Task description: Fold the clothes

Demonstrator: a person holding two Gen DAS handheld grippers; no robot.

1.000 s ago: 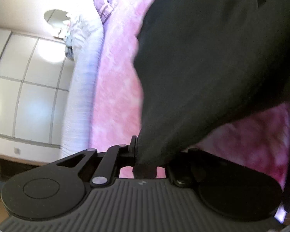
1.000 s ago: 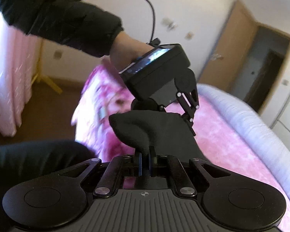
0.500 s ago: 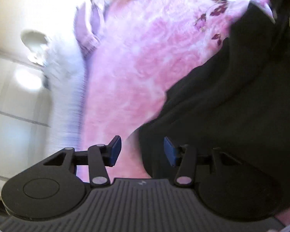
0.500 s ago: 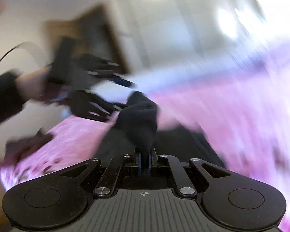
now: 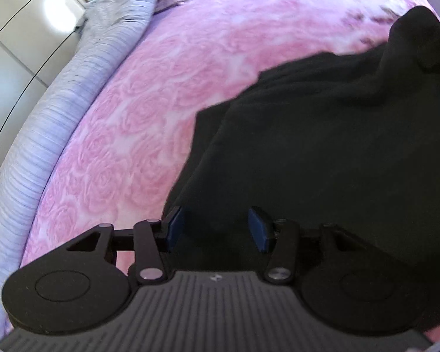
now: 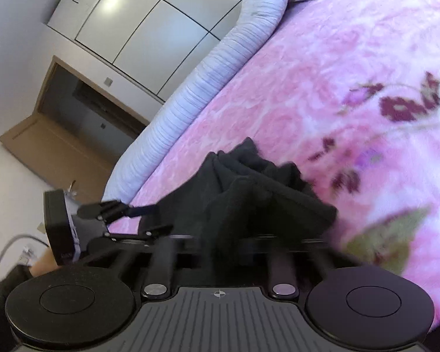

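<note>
No brand name or readable writing shows on either tool; only a small moulded emblem sits on each ribbed grey body, too small to make out.

The black garment (image 5: pixel 322 152) lies on the pink rose-patterned bedspread (image 5: pixel 149 111), one edge bunched up at the far right of the left wrist view. The left gripper (image 5: pixel 217 228) hovers over the near edge of the garment, its blue pads (image 5: pixel 173 228) apart and closing slightly, with cloth lying between them but not pressed.

The right gripper (image 6: pixel 220 252) is clamped on a raised bunch of the same black garment (image 6: pixel 249 193), which hides its fingertips.

A rolled pale lilac quilt (image 6: pixel 208 88) runs along the bed's far edge. Beyond it stand white wardrobe doors (image 6: pixel 149 26) and a wooden door frame (image 6: pixel 44 135).
</note>
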